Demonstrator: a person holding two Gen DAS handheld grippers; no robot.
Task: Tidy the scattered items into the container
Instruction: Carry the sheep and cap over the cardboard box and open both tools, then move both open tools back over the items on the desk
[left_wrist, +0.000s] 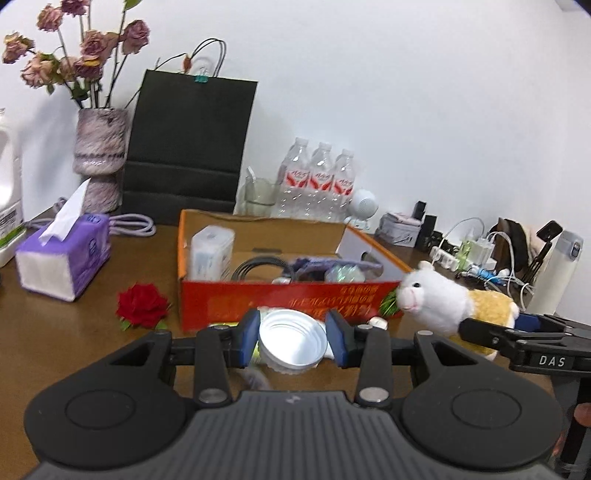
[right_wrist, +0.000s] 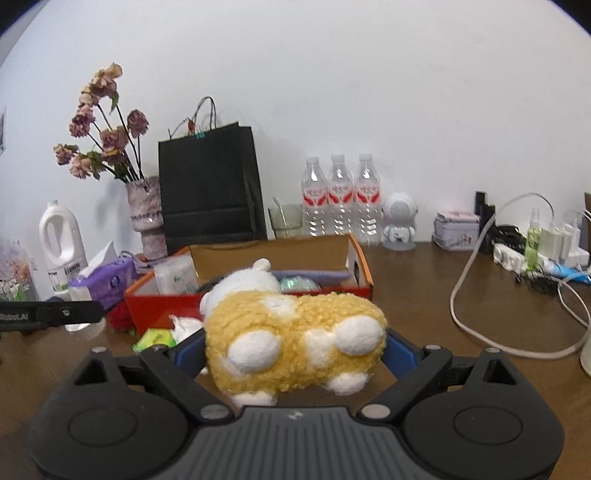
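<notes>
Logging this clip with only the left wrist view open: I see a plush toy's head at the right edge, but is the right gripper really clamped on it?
Observer: Yes. The right gripper has its blue pads on both flanks of the plush toy.
Operator: Which way does the toy face?
Observer: Away from the right camera, head towards the red box.
Operator: Anything loose near that box that my view hides?
Observer: A green packet lies on the table before the box's front wall.

The red box (left_wrist: 288, 299) has an open top; black bag (left_wrist: 188, 147) stands behind.
</notes>
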